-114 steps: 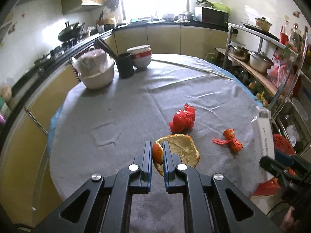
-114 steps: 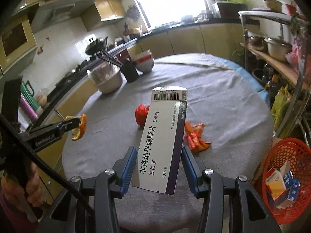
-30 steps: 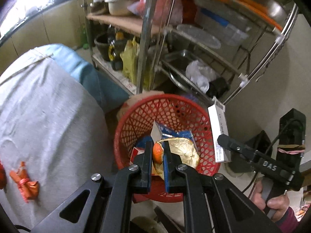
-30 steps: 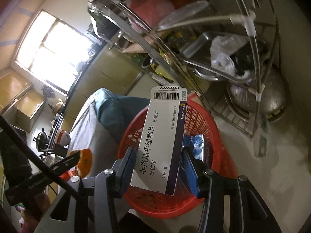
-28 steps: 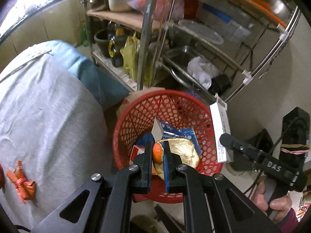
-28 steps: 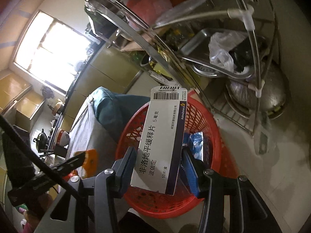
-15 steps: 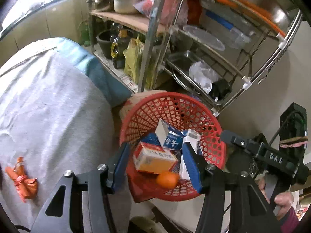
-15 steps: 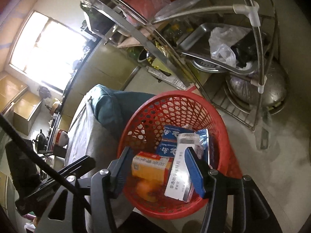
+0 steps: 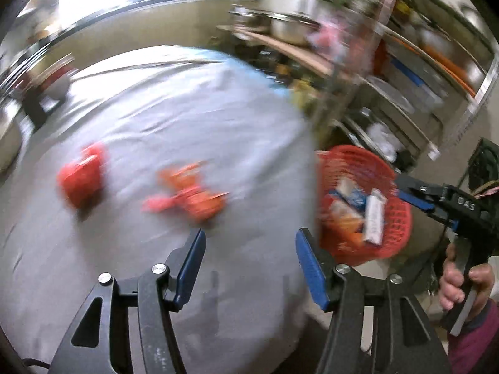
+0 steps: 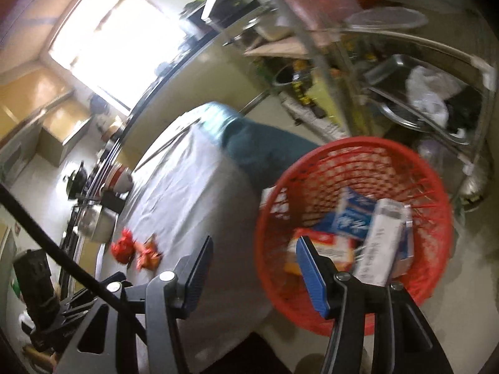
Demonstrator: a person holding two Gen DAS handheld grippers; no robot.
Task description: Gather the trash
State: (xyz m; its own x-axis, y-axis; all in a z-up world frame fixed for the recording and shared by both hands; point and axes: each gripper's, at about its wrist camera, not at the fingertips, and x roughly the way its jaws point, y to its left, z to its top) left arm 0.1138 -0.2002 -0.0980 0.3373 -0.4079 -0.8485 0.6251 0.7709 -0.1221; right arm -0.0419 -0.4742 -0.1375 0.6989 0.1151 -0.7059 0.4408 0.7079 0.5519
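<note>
Cloth (image 9: 193, 118) in grey is spread over the round table, with a metal rack (image 9: 389, 62) and a red basket (image 10: 436, 249) on the floor beside its edge. Boxes (image 10: 352, 218) are seen lying in the basket. Two red and orange scraps (image 9: 187, 196) are left near the table's middle, sharper in the right wrist view. The left gripper (image 9: 249, 249), its jaws just opened, and the right gripper (image 10: 254, 255) are held wide and empty. A hand (image 9: 461, 283) is shown only by the left view.

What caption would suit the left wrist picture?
Open left gripper over a grey-clothed table with two red scraps, red basket alongside.
</note>
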